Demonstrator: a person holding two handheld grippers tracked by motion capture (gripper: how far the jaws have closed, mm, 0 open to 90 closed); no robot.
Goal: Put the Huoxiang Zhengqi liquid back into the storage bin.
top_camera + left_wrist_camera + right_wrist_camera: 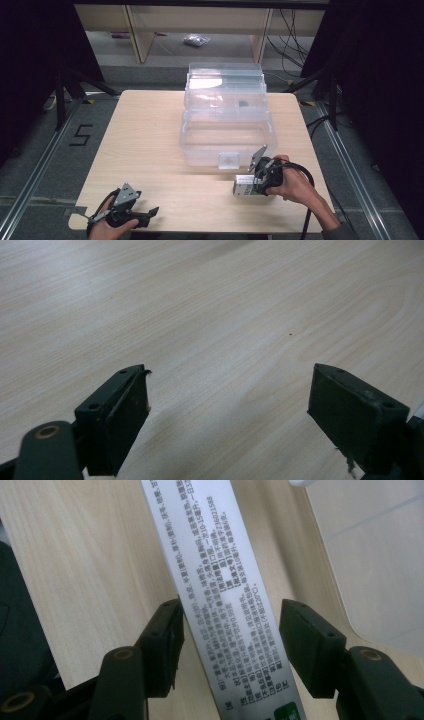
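A pale wooden table (145, 150) with a light grain stands on a grey floor (35, 165), where a black "5" mark (81, 135) sits just off the table's left edge and metal rails (30, 185) run alongside. Beyond the far edge are light wooden shelf legs (140, 35), a small clear bag (196, 40) on the floor and black cables (295, 40); dark curtains close off both sides. A clear plastic storage box (227, 135) sits at the table's far middle with its lid swung open behind it. Near the front right, just before the box, lies a small white carton (225, 600), long and narrow, its face covered in rows of fine black print with a green patch at its near end. The right gripper (230, 630) is over it, jaws set either side of the carton; the left one looks to touch it, the right one stands a little clear. The left gripper (227, 400) rests low at the table's front left corner, jaws spread wide over bare wood.
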